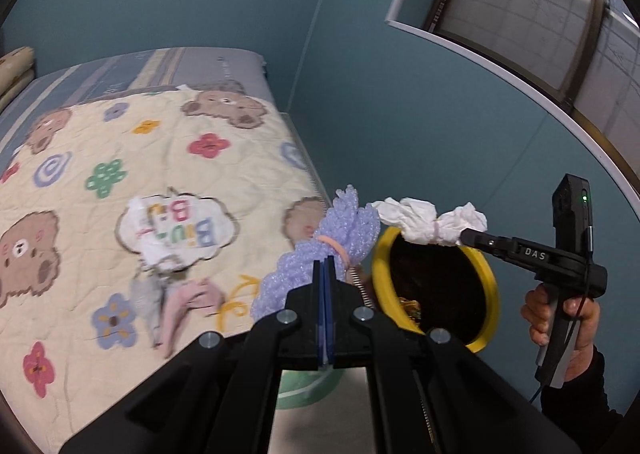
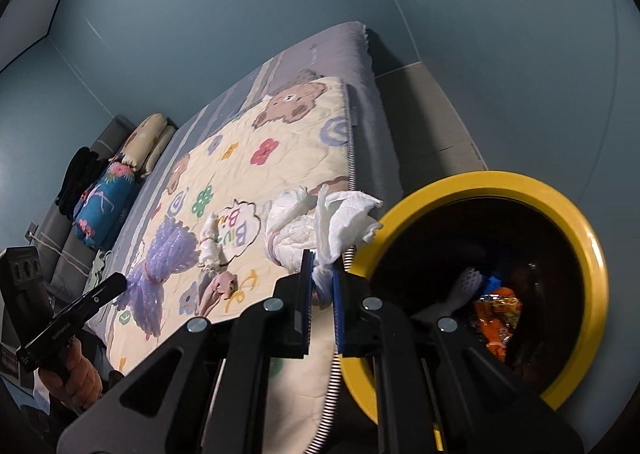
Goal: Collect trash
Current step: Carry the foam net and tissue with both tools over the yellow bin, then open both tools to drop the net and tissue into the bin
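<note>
Left gripper (image 1: 325, 266) — jaws clamped nearly together on a bundle of lilac foam netting (image 1: 320, 250), which is cinched at its middle by a pink rubber band (image 1: 338, 248). The bundle hangs at the bed's edge, just beside the bin rim. From the right wrist view the same bundle (image 2: 160, 274) shows as a bow shape fanning above and below the band, pinched at the tip of the left gripper (image 2: 120, 282).

Right gripper (image 2: 321, 278) — blue-padded jaws pinching a twisted waist of crumpled white tissue paper (image 2: 340, 226). Tissue fans upward past the jaws, level with the near rim of the bin. In the left wrist view the tissue (image 1: 432, 224) sits over the bin mouth, held at the tip of the right gripper (image 1: 470, 236), with the right hand (image 1: 564, 330) wrapped around the handle.

Yellow-rimmed trash bin (image 2: 572, 214), dark interior, stands against the corner of the bed. Inside it: orange foil wrapper (image 2: 496, 310), something blue and a white piece, too dim to name.

On the bear-and-flower quilt (image 1: 120, 142): another tied white paper bundle (image 2: 210, 244), and small pink and grey cloth scraps (image 1: 180, 306) just below it.
</note>
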The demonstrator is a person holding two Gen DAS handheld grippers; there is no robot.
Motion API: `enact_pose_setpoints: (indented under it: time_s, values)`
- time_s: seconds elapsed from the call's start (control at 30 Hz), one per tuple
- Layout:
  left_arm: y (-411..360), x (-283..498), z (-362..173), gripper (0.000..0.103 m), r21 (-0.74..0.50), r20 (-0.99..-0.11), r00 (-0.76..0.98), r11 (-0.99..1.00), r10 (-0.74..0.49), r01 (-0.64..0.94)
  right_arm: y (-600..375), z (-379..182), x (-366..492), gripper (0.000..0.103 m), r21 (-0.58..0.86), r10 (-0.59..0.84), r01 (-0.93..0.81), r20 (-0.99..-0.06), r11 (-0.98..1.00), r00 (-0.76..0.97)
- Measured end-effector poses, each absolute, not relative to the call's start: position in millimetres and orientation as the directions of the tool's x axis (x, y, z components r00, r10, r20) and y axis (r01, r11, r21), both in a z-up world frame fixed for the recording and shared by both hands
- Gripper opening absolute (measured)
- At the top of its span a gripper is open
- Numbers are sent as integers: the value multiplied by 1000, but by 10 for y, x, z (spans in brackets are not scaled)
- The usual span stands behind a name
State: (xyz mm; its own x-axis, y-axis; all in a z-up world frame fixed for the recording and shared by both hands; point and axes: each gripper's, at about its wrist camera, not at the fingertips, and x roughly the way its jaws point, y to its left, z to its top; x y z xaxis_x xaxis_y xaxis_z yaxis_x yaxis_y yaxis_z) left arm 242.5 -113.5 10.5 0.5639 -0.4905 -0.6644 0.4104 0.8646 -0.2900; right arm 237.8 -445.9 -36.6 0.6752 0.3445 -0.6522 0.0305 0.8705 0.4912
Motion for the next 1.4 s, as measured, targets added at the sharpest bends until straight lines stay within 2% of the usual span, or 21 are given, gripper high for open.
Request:
enact_pose_setpoints:
  time_s: [0.5,0.93,1.17,1.2,1.23,1.27,1.3,1.33,1.4]
  values:
    - [-2060,2522,-70,0,-308,-692,476,818,-543,486,-5116,-506,2175,9,471,234,154,-665,869,709]
    - [-2712,2613,-367,0,-278,-734,437,817,-520,505,-5446,-872,2179,9,429,150,257,-713,866,685]
    - [-2810,2685,-520,1,-293,-749,413,818,-518,496,-5504,-990,2218,11,420,136,280,-727,863,673]
    - [-2808,2695,-528,2,-296,-752,409,818,-518,493,-5512,-1001,2224,13,418,131,286,-730,863,671]
    - [-2793,2710,-542,9,-301,-755,404,821,-516,486,-5521,-1012,2227,22,423,133,290,-729,858,672]
    - [-2768,2719,-550,14,-308,-754,406,823,-517,477,-5511,-1014,2230,37,429,132,296,-727,854,673]
    - [-2753,2721,-546,24,-309,-753,410,826,-515,471,-5517,-1019,2228,42,430,126,305,-727,850,674]
    - [-2723,2719,-542,33,-304,-750,422,833,-509,463,-5512,-1022,2230,44,425,118,313,-730,849,673]
    - [-2670,2724,-529,42,-291,-747,445,845,-494,449,-5493,-1025,2235,44,427,121,311,-731,849,672]
